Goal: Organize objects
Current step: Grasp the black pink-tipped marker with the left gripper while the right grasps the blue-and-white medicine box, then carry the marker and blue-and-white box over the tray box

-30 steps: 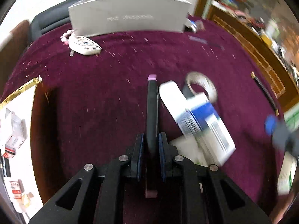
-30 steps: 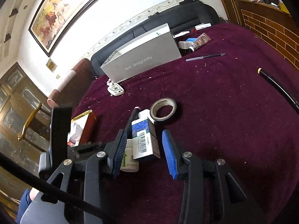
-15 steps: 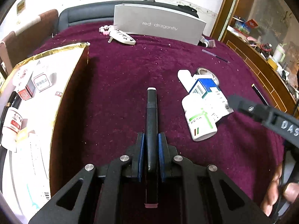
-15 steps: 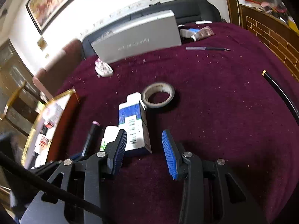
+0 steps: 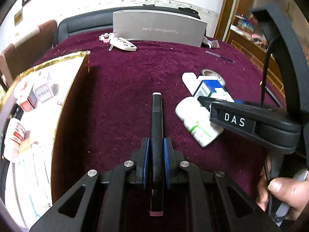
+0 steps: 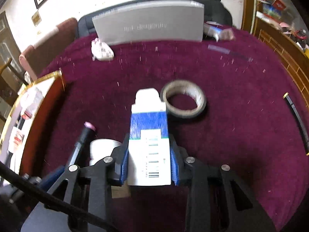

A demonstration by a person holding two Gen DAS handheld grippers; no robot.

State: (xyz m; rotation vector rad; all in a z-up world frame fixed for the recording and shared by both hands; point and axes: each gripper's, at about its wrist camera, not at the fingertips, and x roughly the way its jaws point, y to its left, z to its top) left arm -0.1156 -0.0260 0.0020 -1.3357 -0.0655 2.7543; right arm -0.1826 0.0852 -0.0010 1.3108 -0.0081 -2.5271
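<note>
My left gripper (image 5: 156, 154) is shut on a black marker pen (image 5: 156, 119) that points forward above the maroon tablecloth. My right gripper (image 6: 149, 164) is shut on a blue-and-white carton box (image 6: 148, 135) on the cloth; it also shows in the left wrist view (image 5: 210, 89). A white medicine bottle (image 5: 197, 123) lies beside the box, to its left in the right wrist view (image 6: 102, 148). A tape roll (image 6: 183, 100) lies just beyond the box. The pen shows at the left of the right wrist view (image 6: 81, 143).
A gold-rimmed tray (image 5: 58, 61) with several small boxes and bottles stands at the left. A grey box (image 5: 158, 29) stands at the back with a white key fob (image 5: 123, 44) before it. A thin pen (image 5: 220, 57) and a black rod (image 6: 297, 119) lie to the right.
My right gripper has moved forward and closed its jaws onto the blue-and-white box. My left gripper still holds the marker and has pulled back a little.
</note>
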